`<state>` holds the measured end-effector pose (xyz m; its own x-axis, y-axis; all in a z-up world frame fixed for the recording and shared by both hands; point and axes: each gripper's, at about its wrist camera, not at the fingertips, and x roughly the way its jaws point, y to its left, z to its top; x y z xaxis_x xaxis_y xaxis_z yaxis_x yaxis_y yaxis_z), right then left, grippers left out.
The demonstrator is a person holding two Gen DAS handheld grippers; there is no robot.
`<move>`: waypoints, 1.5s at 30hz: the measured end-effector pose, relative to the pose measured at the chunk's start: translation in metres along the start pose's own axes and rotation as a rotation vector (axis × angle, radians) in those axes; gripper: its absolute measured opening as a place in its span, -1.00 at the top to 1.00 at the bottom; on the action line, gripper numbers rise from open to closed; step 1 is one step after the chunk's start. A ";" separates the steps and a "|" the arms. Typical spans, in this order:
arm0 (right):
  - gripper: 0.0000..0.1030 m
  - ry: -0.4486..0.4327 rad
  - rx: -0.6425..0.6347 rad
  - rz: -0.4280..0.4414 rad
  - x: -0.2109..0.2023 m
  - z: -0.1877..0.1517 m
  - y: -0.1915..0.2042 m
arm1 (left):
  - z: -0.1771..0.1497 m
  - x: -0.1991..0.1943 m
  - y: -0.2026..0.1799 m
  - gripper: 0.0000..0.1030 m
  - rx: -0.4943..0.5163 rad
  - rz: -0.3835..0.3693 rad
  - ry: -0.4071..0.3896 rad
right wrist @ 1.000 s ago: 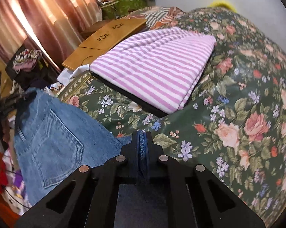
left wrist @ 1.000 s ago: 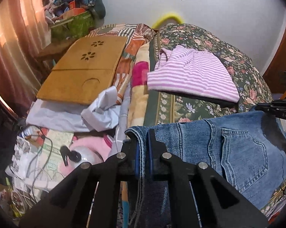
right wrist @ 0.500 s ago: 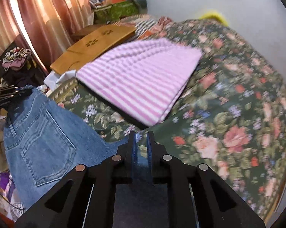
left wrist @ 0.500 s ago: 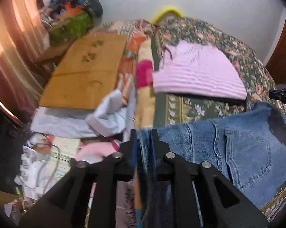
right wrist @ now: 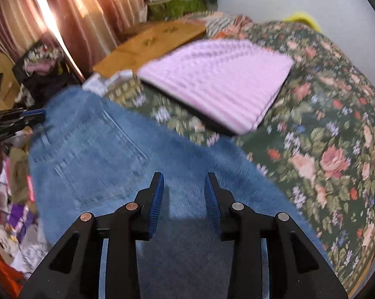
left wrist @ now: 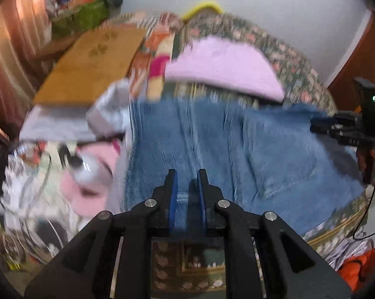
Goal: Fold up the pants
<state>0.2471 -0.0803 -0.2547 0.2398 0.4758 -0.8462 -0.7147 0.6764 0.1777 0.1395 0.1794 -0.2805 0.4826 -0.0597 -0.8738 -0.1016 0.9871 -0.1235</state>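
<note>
From the left wrist view, the left gripper (left wrist: 186, 194) hovers over the blue denim pants (left wrist: 212, 144), its jaws parted by a narrow gap with nothing between the blue pads, only denim showing beyond them; the picture is blurred, so whether the tips touch the cloth cannot be told. The pants lie spread across the near edge of the floral-patterned green bed (left wrist: 299, 69), with a folded pink-and-white striped garment (left wrist: 225, 67) just behind them and a flat tan wooden board (left wrist: 92, 59) off to the left. At the far right edge of the pants the right gripper (left wrist: 317, 124) shows from the side. From the right wrist view, the right gripper (right wrist: 184, 194) has its jaws spread wide and empty above the pants (right wrist: 92, 154), whose back pocket faces up; the striped garment (right wrist: 217, 79) sits near the denim's far edge on the bed (right wrist: 337, 124), and the left gripper (right wrist: 38, 115) appears at the far left by the waistband. To judge by this, the garment is laid down and released, and the step in hand is to smooth it flat and take a fresh hold for a fold. Doing it well probably means each gripper closing on matching corners or edges, catching all layers, keeping the cloth taut between the hands, and staying clear of the striped garment
</note>
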 end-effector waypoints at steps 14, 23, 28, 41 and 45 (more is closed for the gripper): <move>0.39 0.017 0.038 -0.048 -0.026 -0.033 -0.018 | -0.015 -0.028 0.030 0.70 -0.084 0.101 -0.028; 0.15 -0.068 0.090 -0.067 -0.078 -0.079 -0.009 | 0.006 -0.021 -0.068 0.29 0.042 -0.067 -0.078; 0.14 -0.079 0.138 -0.045 -0.084 -0.107 -0.012 | 0.013 0.008 -0.134 0.03 0.118 -0.164 -0.045; 0.14 -0.128 0.273 -0.081 -0.117 -0.162 -0.064 | 0.066 0.043 -0.216 0.02 0.278 -0.133 -0.020; 0.14 -0.166 0.332 -0.092 -0.119 -0.166 -0.086 | 0.106 0.093 -0.225 0.13 0.293 -0.088 0.068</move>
<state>0.1712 -0.2879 -0.2528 0.4153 0.4711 -0.7782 -0.4400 0.8528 0.2814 0.2993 -0.0328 -0.2844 0.4178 -0.1471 -0.8966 0.1978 0.9779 -0.0682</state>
